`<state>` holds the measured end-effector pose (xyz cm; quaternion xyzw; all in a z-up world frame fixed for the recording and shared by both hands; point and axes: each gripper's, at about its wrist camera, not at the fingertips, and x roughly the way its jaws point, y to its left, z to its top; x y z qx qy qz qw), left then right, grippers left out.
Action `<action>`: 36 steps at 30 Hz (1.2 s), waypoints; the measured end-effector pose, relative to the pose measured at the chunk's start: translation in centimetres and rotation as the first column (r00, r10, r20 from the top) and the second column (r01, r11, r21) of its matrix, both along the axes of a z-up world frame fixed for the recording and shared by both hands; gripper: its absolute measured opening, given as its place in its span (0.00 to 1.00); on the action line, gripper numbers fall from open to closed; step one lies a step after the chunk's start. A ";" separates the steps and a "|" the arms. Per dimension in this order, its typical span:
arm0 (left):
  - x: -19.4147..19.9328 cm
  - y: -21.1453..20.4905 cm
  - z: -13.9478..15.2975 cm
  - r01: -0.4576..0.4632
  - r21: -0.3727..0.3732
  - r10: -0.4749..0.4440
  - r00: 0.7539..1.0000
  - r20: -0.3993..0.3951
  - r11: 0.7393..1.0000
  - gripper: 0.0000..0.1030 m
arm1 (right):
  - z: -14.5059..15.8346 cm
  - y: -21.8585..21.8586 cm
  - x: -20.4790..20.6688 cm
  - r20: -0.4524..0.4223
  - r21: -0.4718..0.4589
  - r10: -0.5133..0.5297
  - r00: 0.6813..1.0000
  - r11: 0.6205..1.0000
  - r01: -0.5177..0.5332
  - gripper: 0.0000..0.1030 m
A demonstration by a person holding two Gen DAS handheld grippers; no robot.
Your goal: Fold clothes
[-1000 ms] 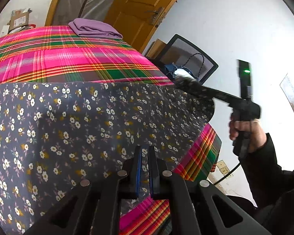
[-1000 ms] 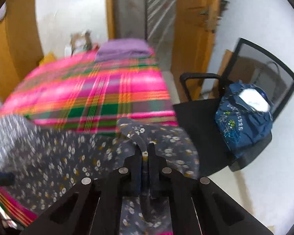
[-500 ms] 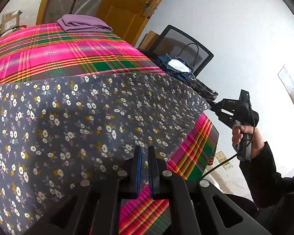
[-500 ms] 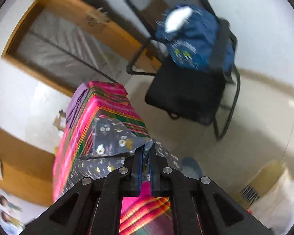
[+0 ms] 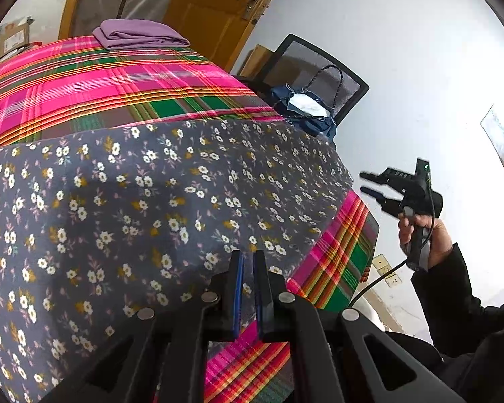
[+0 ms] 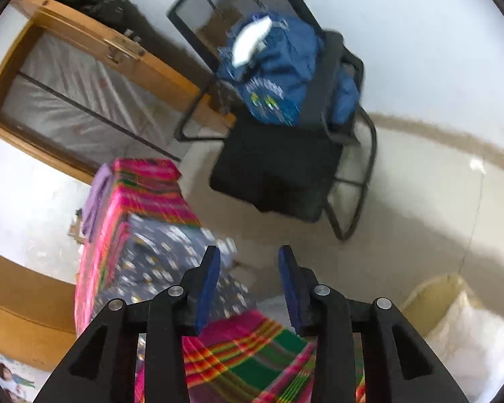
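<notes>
on plaid bed cover [image 5: 124, 90]: floral cloth [image 5: 144, 208] spread flat. left gripper [image 5: 248, 268] clamped on cloth's near edge. right gripper [image 6: 248, 268] jaws just opened, nothing between, off cloth's corner.

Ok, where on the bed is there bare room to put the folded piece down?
Free: the plaid bedspread between the floral garment and the purple folded cloth, and the plaid strip at the right corner. Crowded: the near half under the garment, and the chair beside the bed, holding a blue bag.
</notes>
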<state>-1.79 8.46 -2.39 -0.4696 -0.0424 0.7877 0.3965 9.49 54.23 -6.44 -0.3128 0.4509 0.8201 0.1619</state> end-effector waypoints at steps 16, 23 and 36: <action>-0.3 1.2 -0.1 -0.020 -0.017 0.020 1.000 0.011 1.000 0.04 | -0.4 -0.7 -14.1 -0.113 0.042 0.619 0.777 0.784 -0.619 0.52; -0.7 2.1 -0.2 -0.010 -0.031 0.010 1.000 0.018 0.999 0.04 | 1.0 0.3 -13.1 -0.166 0.094 0.558 0.813 0.830 -0.550 0.06; -0.9 2.8 -0.4 -0.004 -0.039 0.005 1.000 0.023 0.999 0.05 | -0.3 5.0 -11.2 -0.074 0.012 0.313 0.947 0.950 -0.313 0.41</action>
